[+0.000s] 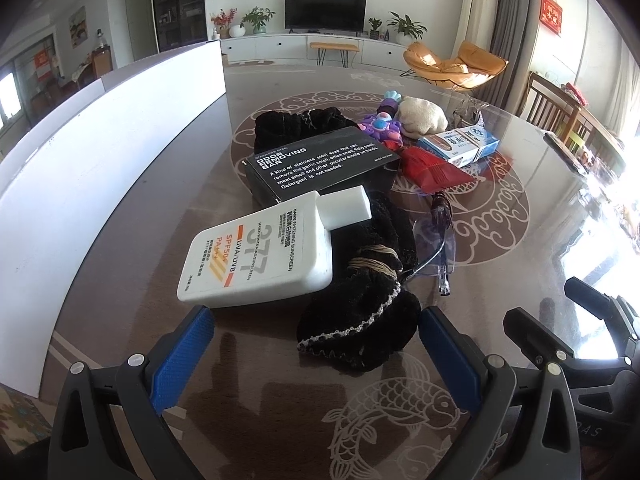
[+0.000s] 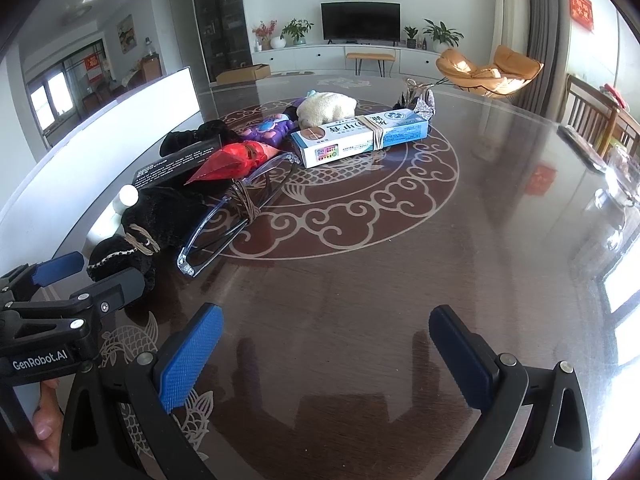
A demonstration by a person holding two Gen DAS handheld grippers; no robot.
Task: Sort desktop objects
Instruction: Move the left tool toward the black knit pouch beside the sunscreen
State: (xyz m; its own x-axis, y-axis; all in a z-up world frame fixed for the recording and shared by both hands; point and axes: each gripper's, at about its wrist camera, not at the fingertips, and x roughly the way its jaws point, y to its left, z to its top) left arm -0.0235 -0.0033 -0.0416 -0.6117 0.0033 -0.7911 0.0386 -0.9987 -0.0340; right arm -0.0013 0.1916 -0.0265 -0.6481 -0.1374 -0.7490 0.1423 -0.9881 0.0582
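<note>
A pile of objects lies on the dark glass table (image 1: 500, 208). My left gripper (image 1: 316, 320) is open, just short of a white sunscreen bottle (image 1: 260, 252) and a black velvet scrunchie (image 1: 360, 312). Behind them lie a black soap box (image 1: 320, 164), a red packet (image 1: 432, 168), clear glasses (image 1: 436, 248), a purple toy (image 1: 384, 124), a cream plush (image 1: 424, 116) and a blue-white toothpaste box (image 1: 460, 146). My right gripper (image 2: 326, 316) is open over bare table, right of the glasses (image 2: 236, 216). The toothpaste box (image 2: 360, 136) lies farther back.
A white board (image 1: 100, 152) stands along the table's left side. The right gripper's fingers (image 1: 560, 328) show at the lower right of the left wrist view. The left gripper (image 2: 80, 276) shows at the left of the right wrist view. A chair (image 2: 592, 120) stands at the far right.
</note>
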